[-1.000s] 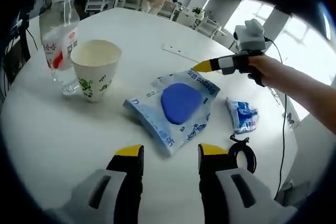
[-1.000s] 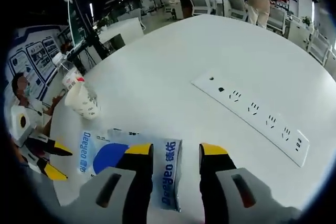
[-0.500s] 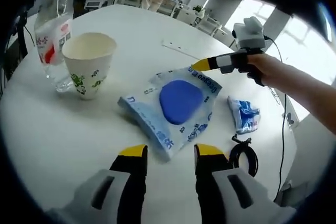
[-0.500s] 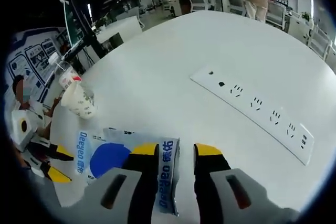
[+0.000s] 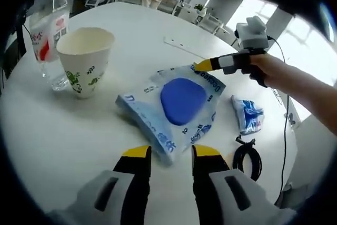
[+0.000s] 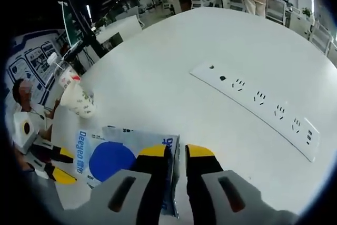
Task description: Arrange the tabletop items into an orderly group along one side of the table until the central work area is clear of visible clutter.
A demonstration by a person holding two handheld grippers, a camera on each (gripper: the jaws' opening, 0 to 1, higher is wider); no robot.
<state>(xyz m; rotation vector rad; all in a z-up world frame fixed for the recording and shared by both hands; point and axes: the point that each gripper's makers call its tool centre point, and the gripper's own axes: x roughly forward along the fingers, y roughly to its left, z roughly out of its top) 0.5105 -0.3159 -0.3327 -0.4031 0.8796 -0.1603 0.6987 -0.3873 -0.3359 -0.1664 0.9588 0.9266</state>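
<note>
On the white table (image 5: pixel 63 130), the right gripper (image 6: pixel 174 151) pinches the far edge of the blue wipes packet (image 5: pixel 176 106) — a grasp; next, drag it aside (toward the paper cup (image 5: pixel 84 59), perhaps). Left gripper (image 5: pixel 166 154) hovers narrowly parted, empty.

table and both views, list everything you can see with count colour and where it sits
table: 1, white, round, under everything
wipes pack: 1, pale blue with a dark blue oval, middle of table
paper cup: 1, white with green print, upright beside the bottle
water bottle: 1, clear with red-and-white label, behind the cup
small packet: 1, blue and white, right of the wipes pack
cable: 1, black, coiled, near the small packet
power strip: 1, white, flat on the far side
left hand-held gripper: 1, yellow-tipped, jaws apart at the pack's near corner
right hand-held gripper: 1, yellow-tipped, jaws nearly closed at the pack's edge
person's hand: 1, holding the right hand-held gripper
</note>
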